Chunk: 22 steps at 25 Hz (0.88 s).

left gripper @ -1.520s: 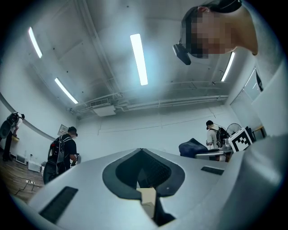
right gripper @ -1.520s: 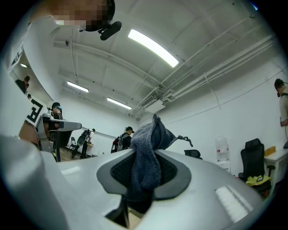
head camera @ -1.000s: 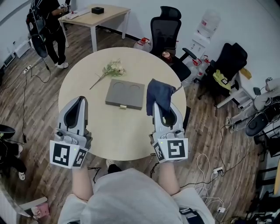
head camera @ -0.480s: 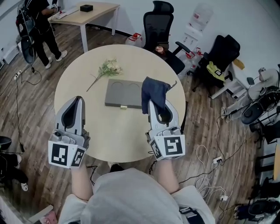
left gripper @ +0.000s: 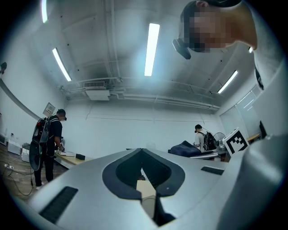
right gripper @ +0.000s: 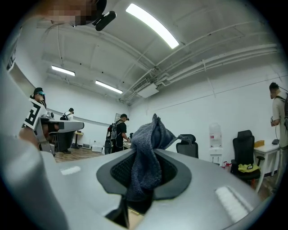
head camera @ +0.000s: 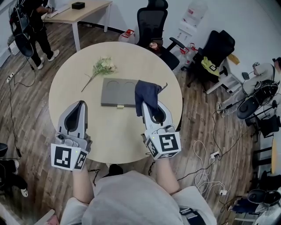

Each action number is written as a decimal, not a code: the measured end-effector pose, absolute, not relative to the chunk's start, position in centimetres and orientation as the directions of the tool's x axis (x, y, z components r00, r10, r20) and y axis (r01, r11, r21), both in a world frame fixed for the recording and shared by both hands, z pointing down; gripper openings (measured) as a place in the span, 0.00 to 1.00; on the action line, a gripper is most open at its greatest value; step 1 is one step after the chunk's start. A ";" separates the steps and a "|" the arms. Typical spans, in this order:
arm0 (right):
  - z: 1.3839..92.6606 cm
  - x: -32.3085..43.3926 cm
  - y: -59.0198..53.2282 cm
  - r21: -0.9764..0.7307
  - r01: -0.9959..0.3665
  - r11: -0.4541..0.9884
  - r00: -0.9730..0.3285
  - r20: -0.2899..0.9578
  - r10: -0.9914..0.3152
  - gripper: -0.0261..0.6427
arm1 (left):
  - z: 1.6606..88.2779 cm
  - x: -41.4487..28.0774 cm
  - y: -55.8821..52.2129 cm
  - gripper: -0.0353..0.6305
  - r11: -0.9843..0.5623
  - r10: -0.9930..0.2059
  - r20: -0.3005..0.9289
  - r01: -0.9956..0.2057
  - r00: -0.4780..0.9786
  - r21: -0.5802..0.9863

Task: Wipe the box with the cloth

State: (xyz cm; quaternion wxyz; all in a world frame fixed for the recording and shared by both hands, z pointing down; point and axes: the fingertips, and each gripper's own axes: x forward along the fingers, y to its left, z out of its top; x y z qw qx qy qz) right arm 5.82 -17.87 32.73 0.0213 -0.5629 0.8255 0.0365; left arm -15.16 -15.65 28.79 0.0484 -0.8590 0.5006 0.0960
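A flat grey box (head camera: 117, 92) with two round dents in its lid lies in the middle of the round beige table (head camera: 70, 88). My right gripper (head camera: 147, 104) is shut on a dark blue cloth (head camera: 147, 93), which bunches up above the jaws and overlaps the box's right edge. In the right gripper view the cloth (right gripper: 146, 157) fills the gap at the right gripper (right gripper: 148, 179). My left gripper (head camera: 80, 105) hovers over the table's near left, apart from the box. Its jaws meet with nothing between them in the left gripper view (left gripper: 142, 155).
A sprig of pale flowers (head camera: 102, 67) lies on the table beyond the box. Black office chairs (head camera: 151, 22) stand past the far edge and at the right. A person (head camera: 26, 26) stands by a desk (head camera: 79, 11) at the far left. Cables (head camera: 206, 154) trail on the wooden floor.
My right gripper has carried the cloth a little left, so it now overlaps the box's right edge. The left gripper has stayed at the near left.
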 end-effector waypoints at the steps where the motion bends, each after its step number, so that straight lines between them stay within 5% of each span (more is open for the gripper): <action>1: 33.2 5.7 -18.1 0.027 -0.932 0.362 -0.363 -0.065 -0.929 0.17 | 29.1 -15.2 -15.8 0.06 -0.497 -0.850 -0.209 -0.868 0.483 0.015; 22: 40.5 3.7 -27.1 -0.118 -0.953 0.281 -0.298 0.174 -0.939 0.17 | 32.3 -15.4 -22.8 0.06 -0.581 -0.807 -0.138 -0.814 0.574 0.009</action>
